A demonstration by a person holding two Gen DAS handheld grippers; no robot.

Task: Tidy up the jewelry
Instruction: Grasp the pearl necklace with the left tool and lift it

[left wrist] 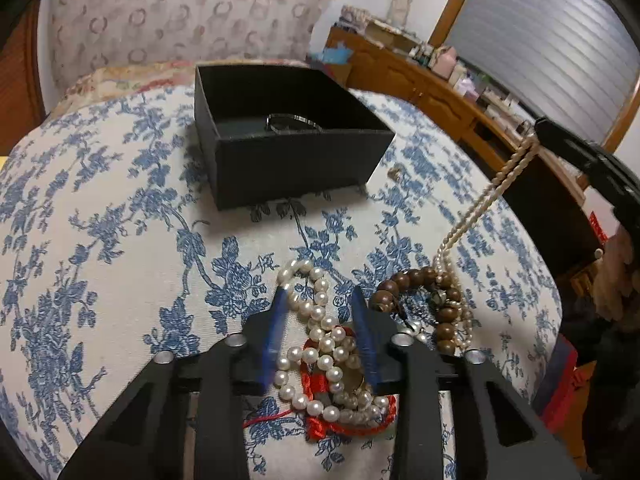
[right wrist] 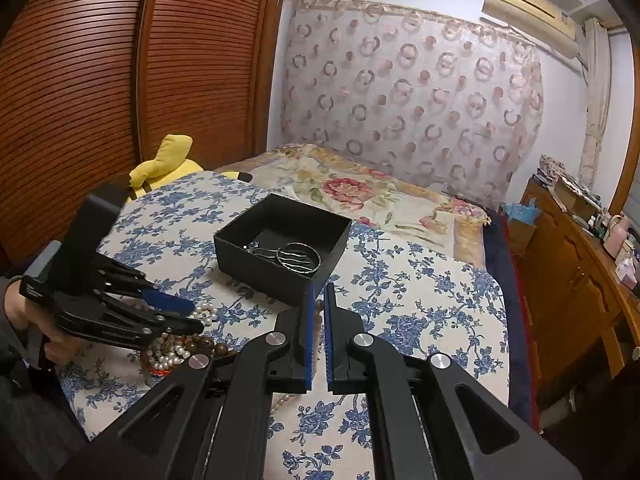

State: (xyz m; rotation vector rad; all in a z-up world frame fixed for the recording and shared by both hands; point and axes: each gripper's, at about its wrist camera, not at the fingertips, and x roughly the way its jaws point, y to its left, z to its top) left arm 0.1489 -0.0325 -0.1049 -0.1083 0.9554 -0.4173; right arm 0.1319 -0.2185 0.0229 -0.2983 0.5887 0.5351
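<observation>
Straddling the big pearl strand (left wrist: 320,344), left tongs (left wrist: 322,300) sit part-closed, pads either side of it, not clearly pressing, in the jewelry heap in front of the black box (left wrist: 288,140). Red cord (left wrist: 320,424) lies under those pearls; brown bead bracelet (left wrist: 424,304) just right of them. Right tongs (right wrist: 319,296) clenched on a thin pearl necklace (left wrist: 476,208), pulled taut up from the heap. Box on blue floral bedcover (left wrist: 120,240) holds silver bangles (right wrist: 298,258).

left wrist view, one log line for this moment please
left tool: straddling pearl bracelet | right tool: shut on thin pearl necklace, lifting it | black box: open, bangles inside
</observation>
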